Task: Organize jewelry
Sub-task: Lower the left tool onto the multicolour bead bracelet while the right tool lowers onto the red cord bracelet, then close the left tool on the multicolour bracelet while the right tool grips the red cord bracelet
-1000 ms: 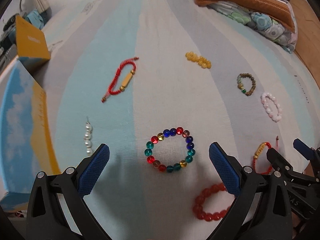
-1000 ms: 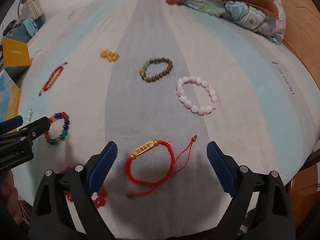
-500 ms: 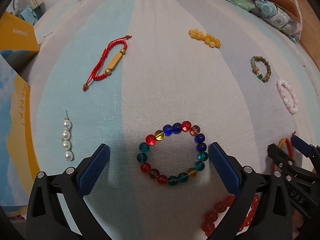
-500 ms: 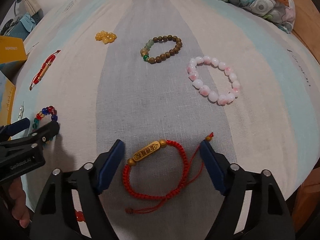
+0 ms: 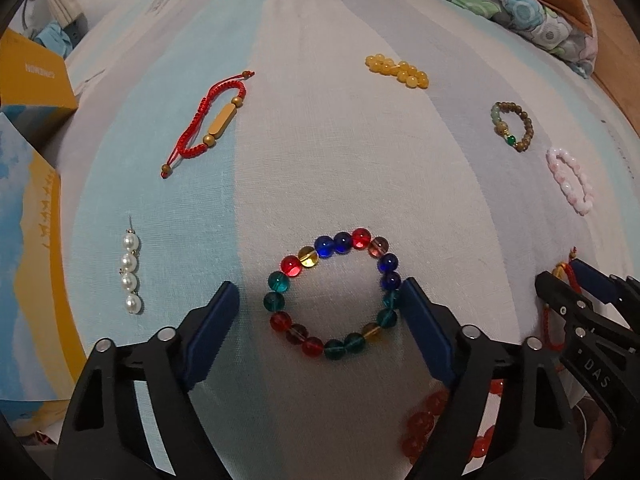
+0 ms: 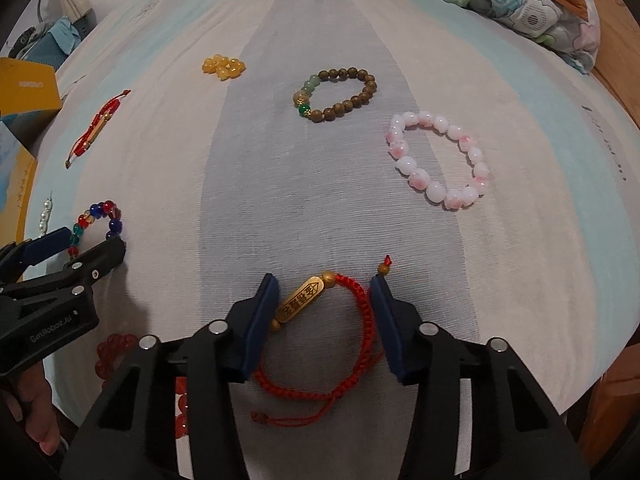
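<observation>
**Both tongs lowered over their bracelets, right pair narrowing**

Left gripper [image 5: 318, 300] had dropped closer within the last second; its jaws stood wide, holding nothing, straddling the multicoloured bead bracelet [image 5: 334, 294] on the striped sheet [image 5: 360, 160], right pad touching the beads. Right gripper [image 6: 324, 312] had closed partway since half a second earlier: pads now pressed against the red cord bracelet [image 6: 320, 340], gold plate [image 6: 300, 298] beside the left pad, not lifted. Judgement: two pickups imminent; the slack cord may slip.
</observation>
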A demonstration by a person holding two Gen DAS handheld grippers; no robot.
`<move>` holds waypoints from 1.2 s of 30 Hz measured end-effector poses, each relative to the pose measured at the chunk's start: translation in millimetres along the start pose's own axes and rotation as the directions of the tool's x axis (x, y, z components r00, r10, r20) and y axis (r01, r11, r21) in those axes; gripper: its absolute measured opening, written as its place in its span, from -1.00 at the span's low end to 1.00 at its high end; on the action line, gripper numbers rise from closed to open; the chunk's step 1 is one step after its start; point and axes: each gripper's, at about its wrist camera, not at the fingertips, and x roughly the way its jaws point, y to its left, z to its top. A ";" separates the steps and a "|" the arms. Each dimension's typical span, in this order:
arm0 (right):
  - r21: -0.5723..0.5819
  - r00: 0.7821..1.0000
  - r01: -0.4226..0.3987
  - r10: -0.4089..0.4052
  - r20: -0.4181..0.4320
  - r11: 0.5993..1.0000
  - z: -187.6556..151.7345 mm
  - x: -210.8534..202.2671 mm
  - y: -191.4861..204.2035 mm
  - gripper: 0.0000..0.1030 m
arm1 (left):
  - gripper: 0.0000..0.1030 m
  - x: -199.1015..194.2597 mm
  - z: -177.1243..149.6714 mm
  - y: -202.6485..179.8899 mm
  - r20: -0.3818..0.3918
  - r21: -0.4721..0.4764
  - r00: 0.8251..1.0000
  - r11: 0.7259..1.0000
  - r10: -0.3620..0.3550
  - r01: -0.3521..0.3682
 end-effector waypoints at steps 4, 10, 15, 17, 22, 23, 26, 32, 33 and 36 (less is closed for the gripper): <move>-0.001 1.000 -0.012 0.012 0.002 1.000 -2.4 -1.4 1.1 -0.37 | 0.25 -5.4 -4.8 2.3 0.001 0.005 1.000 1.000 -0.016 0.016; 0.000 1.000 -0.023 0.023 0.008 1.000 -3.3 -1.6 5.1 -0.56 | -0.20 -15.9 -13.0 5.1 0.010 0.019 0.999 0.998 -0.052 0.052; 0.006 0.999 -0.027 0.027 0.017 1.000 -7.1 -4.5 7.8 -0.72 | -0.63 -21.7 -19.0 17.6 0.016 -0.002 0.996 0.996 -0.085 0.085; 0.006 0.999 -0.026 0.026 0.020 1.000 -7.7 -5.7 9.5 -0.76 | -0.63 -21.8 -17.7 17.7 0.020 -0.003 0.996 0.996 -0.091 0.091; 0.008 0.999 -0.025 0.025 0.030 1.000 -6.0 -6.4 8.3 -0.76 | -0.63 -24.1 -16.3 15.6 0.031 -0.002 0.995 0.995 -0.096 0.096; 0.007 0.999 -0.025 0.025 0.033 1.000 -6.4 -7.2 8.8 -0.76 | -0.63 -25.1 -16.9 15.7 0.033 -0.004 0.995 0.995 -0.097 0.097; 0.008 0.999 -0.030 0.029 0.039 1.000 -7.2 -9.7 7.7 -0.76 | -0.66 -29.6 -17.5 16.4 0.040 -0.005 0.994 0.995 -0.098 0.098; 0.008 0.998 -0.033 0.033 0.053 0.999 -7.9 -13.4 5.6 -0.76 | -0.81 -32.9 -16.1 18.7 0.050 -0.008 0.995 0.996 -0.087 0.088; 0.007 0.998 -0.033 0.032 0.054 0.999 -8.2 -13.8 5.5 -0.76 | -0.81 -31.4 -15.1 18.9 0.049 -0.008 0.995 0.996 -0.083 0.083; 0.006 0.998 -0.032 0.031 0.053 0.999 -8.3 -14.0 5.5 -0.76 | -0.78 -31.1 -14.4 18.8 0.046 -0.012 0.996 0.997 -0.078 0.078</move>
